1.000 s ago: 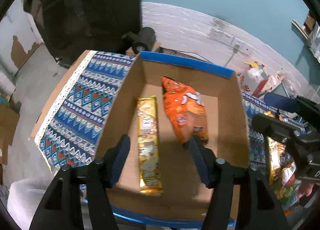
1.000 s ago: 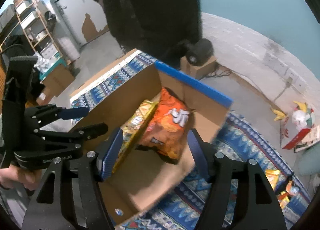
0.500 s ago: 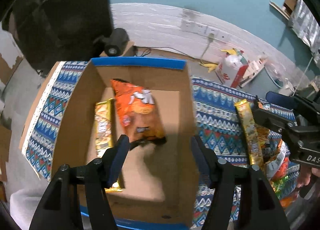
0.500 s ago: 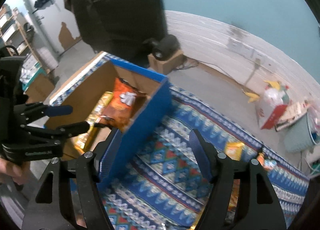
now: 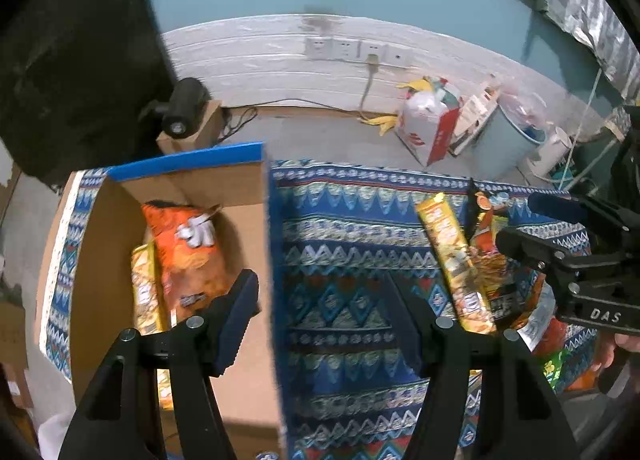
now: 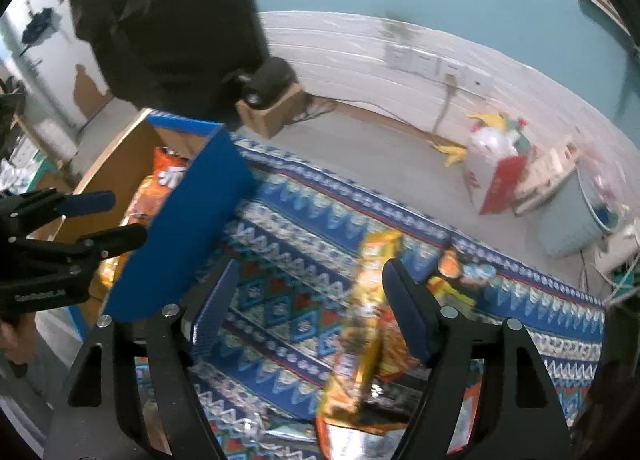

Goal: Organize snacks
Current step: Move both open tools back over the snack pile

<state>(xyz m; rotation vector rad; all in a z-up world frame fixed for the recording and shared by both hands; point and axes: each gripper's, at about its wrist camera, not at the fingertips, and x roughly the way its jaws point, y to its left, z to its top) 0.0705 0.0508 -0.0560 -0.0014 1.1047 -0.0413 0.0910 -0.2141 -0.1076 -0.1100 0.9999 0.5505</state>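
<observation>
1. Black-framed, blue-padded, the right gripper (image 6: 308, 308) stands with its fingers wide apart and nothing between them, low over the patterned cloth (image 6: 280, 260). The left gripper (image 5: 320, 312) is likewise spread and empty, straddling the right wall of the cardboard box (image 5: 104, 260).
2. Just ahead of the right gripper lies a long gold snack pack (image 6: 360, 324) on top of a heap of loose snacks (image 5: 504, 272). Its long axis runs near to far, the far end tipped slightly left in the left wrist view (image 5: 452, 260). It sits closer to the right finger than the left.
3. Judged step: reaching for the next snack after two were boxed. The next move likely calls for shifting right to centre on the pack, then closing across its narrow width.
4. Farther left, the box holds an orange chip bag (image 5: 188, 252) and a second gold pack (image 5: 144, 296), side by side, both lengthwise toward the box's far blue-edged wall.
</observation>
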